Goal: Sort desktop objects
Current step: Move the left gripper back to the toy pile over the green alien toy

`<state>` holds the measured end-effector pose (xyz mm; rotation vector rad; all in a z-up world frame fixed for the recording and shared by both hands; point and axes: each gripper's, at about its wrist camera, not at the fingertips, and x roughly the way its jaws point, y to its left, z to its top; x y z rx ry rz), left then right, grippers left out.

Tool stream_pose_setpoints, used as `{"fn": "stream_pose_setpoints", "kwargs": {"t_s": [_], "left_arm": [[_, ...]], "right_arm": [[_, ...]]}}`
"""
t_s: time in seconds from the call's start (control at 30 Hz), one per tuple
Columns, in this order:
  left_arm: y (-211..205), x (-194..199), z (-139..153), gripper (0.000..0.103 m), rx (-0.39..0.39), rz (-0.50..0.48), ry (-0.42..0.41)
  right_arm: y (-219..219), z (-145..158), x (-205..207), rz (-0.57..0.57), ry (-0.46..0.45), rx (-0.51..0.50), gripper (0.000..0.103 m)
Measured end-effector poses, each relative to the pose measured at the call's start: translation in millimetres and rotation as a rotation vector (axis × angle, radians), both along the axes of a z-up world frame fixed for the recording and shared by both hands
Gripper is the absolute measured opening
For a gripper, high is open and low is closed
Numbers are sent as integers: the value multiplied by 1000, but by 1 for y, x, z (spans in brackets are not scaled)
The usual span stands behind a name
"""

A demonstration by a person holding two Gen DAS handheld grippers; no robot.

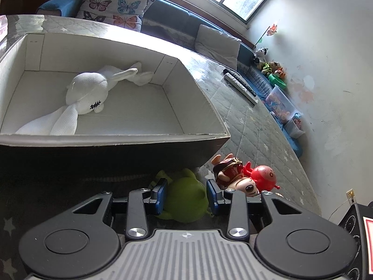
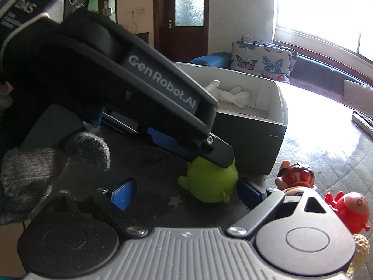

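A green toy (image 1: 185, 197) lies on the quilted table in front of a white-lined box (image 1: 112, 137). My left gripper (image 1: 186, 194) has a blue pad on each side of the green toy and is closed against it. A white plush rabbit (image 1: 86, 91) lies inside the box. In the right wrist view the green toy (image 2: 211, 182) sits between my right gripper's wide-apart blue pads (image 2: 124, 193), and the left gripper's body (image 2: 163, 93) comes down onto it. My right gripper (image 2: 186, 194) is open and empty.
A brown-and-red figure (image 1: 229, 171) and a red round toy (image 1: 262, 177) lie right of the green toy; both show in the right wrist view (image 2: 296, 175) (image 2: 353, 210). Remote controls (image 1: 240, 85) lie further back. A sofa with butterfly cushions (image 1: 114, 2) stands behind the table.
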<state>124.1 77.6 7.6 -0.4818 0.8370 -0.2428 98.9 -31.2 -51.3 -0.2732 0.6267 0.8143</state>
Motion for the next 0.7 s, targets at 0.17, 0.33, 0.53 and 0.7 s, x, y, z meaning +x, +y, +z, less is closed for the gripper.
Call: {"fn": "stream_pose_setpoints", "kwargs": {"t_s": [0.17,0.33,0.53,0.7], "left_arm": [[4,-9,0,39,-17,-13,10],[9,-22,2,39,-27,-24,20],[11,-42,1,39,-26,-54,41],[15,-54,0,39,-34,-60,55]], "right_arm": [[-1,4,-9,25,7,5,95],[-3,9,-16,62,28,17,95],[-7,12,-28,121,37,16,95],[-11,15,-35,160,75,41,95]]}}
